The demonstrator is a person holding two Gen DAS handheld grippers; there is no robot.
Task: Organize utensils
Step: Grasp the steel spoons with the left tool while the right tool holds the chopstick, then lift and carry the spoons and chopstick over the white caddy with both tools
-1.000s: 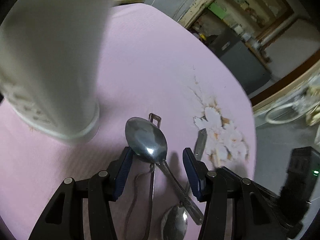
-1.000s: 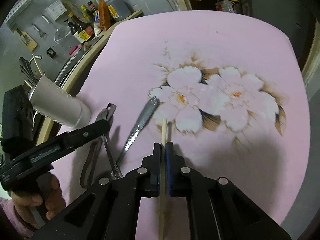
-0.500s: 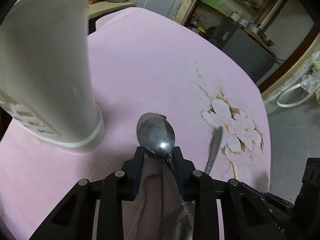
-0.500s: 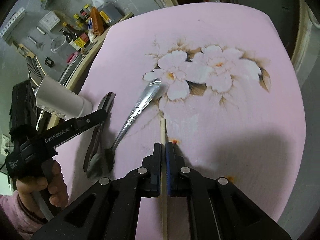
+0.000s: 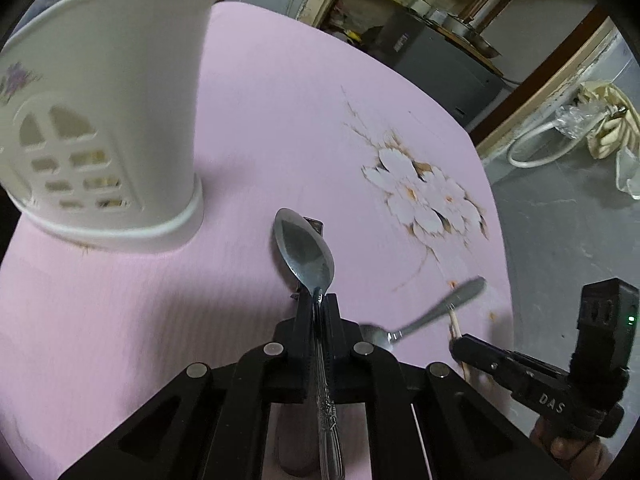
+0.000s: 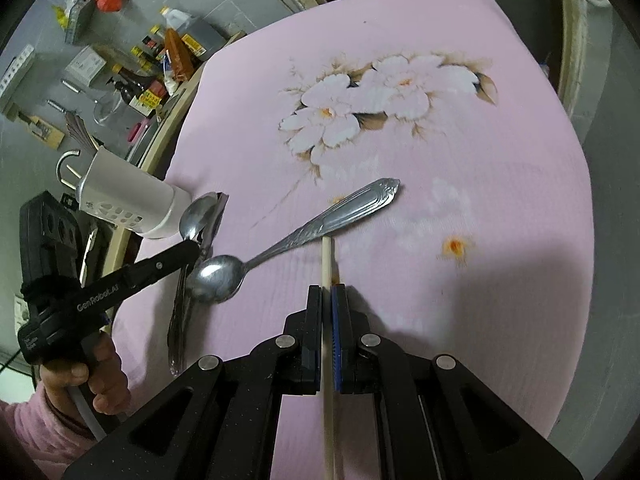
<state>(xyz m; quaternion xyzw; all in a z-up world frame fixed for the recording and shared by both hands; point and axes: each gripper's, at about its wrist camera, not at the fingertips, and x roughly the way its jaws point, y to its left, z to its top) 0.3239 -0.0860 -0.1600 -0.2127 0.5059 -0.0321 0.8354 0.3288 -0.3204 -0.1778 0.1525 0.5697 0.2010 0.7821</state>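
Note:
My left gripper (image 5: 319, 304) is shut on a steel spoon (image 5: 306, 254), bowl forward, held above the pink table; it also shows in the right wrist view (image 6: 199, 216). A white utensil holder (image 5: 104, 128) stands to its left, also seen in the right wrist view (image 6: 128, 200). My right gripper (image 6: 327, 292) is shut on a wooden chopstick (image 6: 327, 256). A second spoon (image 6: 296, 236) lies on the cloth just ahead of it, also in the left wrist view (image 5: 432, 312). A dark utensil (image 6: 178, 312) lies under the left gripper.
The pink tablecloth (image 6: 440, 152) has a white flower print (image 6: 360, 108). Bottles and clutter (image 6: 160, 64) sit on the floor past the far-left table edge. A grey cabinet (image 5: 436, 52) stands beyond the table.
My left gripper closed on the spoon and lifted it off the table. My right gripper, still holding the chopstick, pulled back; the loose spoon now lies ahead of it.

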